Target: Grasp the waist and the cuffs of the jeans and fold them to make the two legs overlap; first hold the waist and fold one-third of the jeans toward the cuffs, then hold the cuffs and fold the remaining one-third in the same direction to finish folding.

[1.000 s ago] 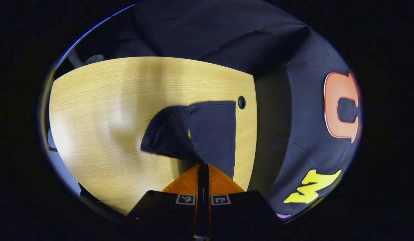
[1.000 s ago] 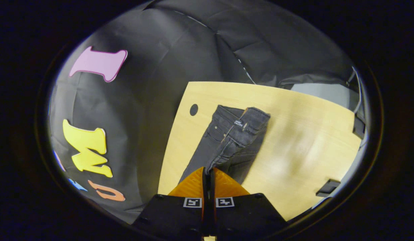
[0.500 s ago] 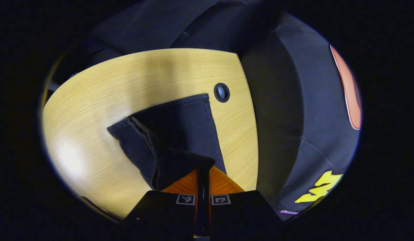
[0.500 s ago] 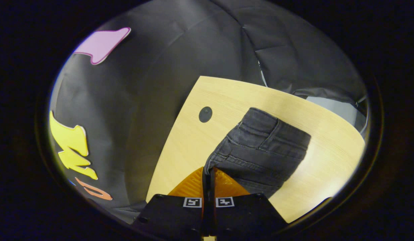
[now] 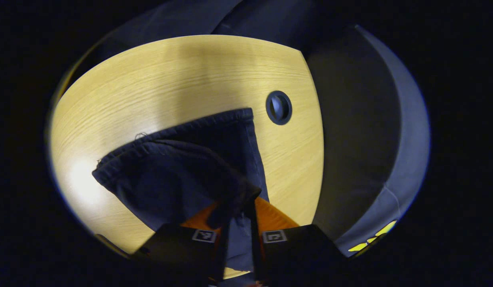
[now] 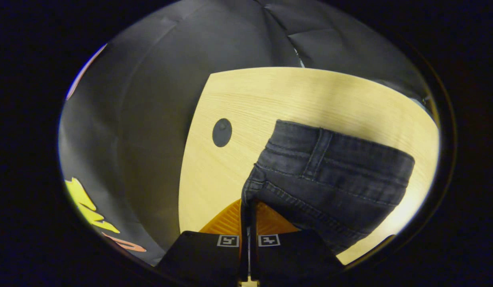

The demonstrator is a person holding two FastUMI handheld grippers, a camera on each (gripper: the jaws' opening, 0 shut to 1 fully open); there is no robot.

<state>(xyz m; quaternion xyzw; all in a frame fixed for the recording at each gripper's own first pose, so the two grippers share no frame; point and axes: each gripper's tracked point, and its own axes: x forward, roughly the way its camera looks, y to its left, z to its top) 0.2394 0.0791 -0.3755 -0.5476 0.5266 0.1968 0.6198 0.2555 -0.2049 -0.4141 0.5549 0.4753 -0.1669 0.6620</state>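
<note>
Jeans [image 5: 178,175] lie on the bench [image 5: 150,79], lower centre of the left gripper view; cuff end is laid over the other leg.

Left tool [image 5: 235,223]: fingers stand apart, dark cloth between them, not visibly pinched. Grip looks loose or let go.

Right tool [image 6: 248,213]: fingers together at the corner of the waist [image 6: 334,147], centre right of the right gripper view. Whether cloth is nipped, cannot tell.

Risks, as I judge them:
- Cloth snags on the left tool and drags the top leg off the lower one.
- One end is freed before the other, which skews the overlap.
- Cable hole [image 6: 222,132] just beside the waist could catch a hem.
</note>
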